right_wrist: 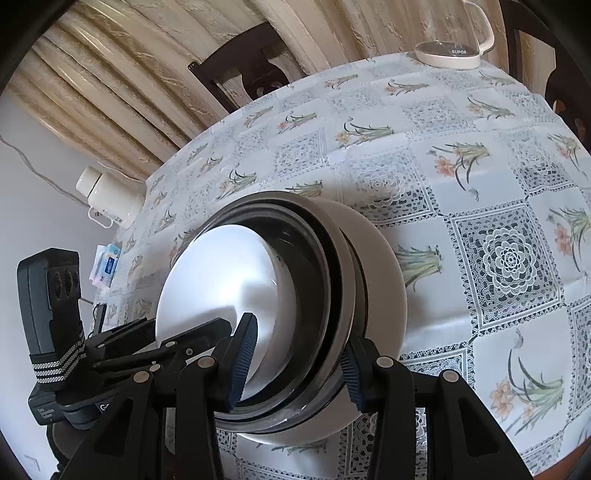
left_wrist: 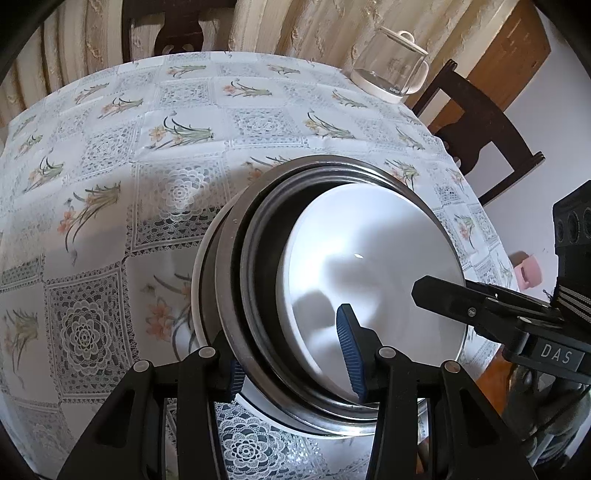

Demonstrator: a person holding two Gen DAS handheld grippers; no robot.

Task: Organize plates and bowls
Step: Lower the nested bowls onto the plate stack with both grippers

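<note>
Where the two grippers meet, a nested stack of bowls [left_wrist: 332, 295] is held tilted above the table [left_wrist: 110, 166], its open mouth turned up toward the cameras. Outermost is a white bowl [right_wrist: 384, 280]; inside it sit grey metal bowls [right_wrist: 321, 258], and a white plate or shallow bowl [left_wrist: 373, 258] lies innermost. The left gripper [left_wrist: 295, 354] pinches the stack's rim, one blue pad [left_wrist: 349, 350] inside on the white surface, the other outside the wall. The right gripper [right_wrist: 295, 354] clamps the opposite rim the same way, one pad inside and one outside. A floral lace-patterned cloth covers the table. At its far edge stands a glass kettle [left_wrist: 391, 62]. Dark wooden chairs [left_wrist: 476, 125] stand around, before beige curtains [left_wrist: 303, 26].
</note>
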